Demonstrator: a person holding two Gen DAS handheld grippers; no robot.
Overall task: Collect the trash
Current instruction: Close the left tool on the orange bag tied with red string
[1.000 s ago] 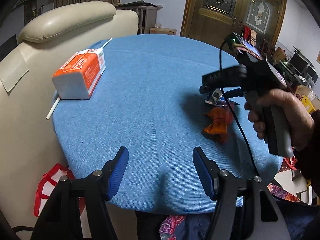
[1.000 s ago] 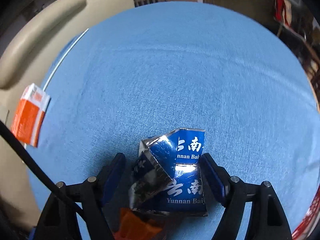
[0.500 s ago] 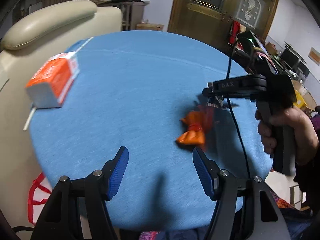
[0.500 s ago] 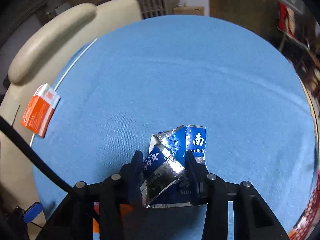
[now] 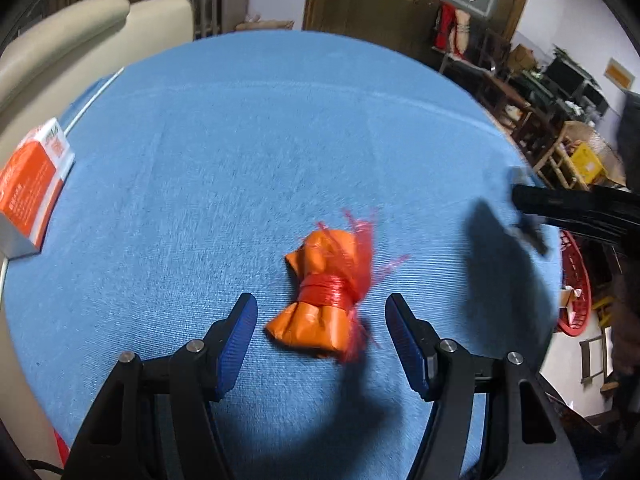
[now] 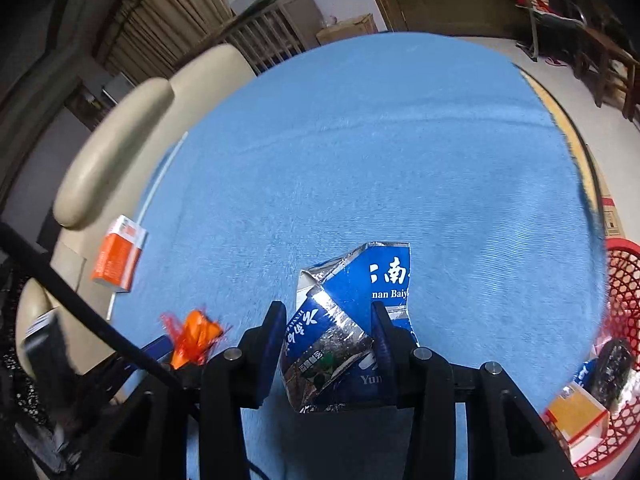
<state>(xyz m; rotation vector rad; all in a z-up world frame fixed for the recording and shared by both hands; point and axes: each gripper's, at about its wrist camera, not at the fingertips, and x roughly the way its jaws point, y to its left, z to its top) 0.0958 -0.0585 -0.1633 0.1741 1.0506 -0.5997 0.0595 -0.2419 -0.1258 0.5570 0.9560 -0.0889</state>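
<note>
The right gripper (image 6: 328, 340) squeezes a crumpled blue foil box (image 6: 352, 320) above the blue table (image 6: 380, 160). The left gripper (image 5: 320, 320) is closing around an orange wrapper (image 5: 324, 300), not touching yet. A red basket (image 6: 624, 280) sits at 3 o'clock.

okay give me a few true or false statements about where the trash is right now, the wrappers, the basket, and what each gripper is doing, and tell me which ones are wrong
1. The right gripper is clamped on the crumpled blue foil package. True.
2. The orange wrapper is pinched by the left gripper. False: it lies on the blue tablecloth between closing jaws that do not touch it.
3. The red basket has nothing in it. False: it already holds trash.
4. The orange-and-white box sits near the table's edge by the cream chair. True.
</note>
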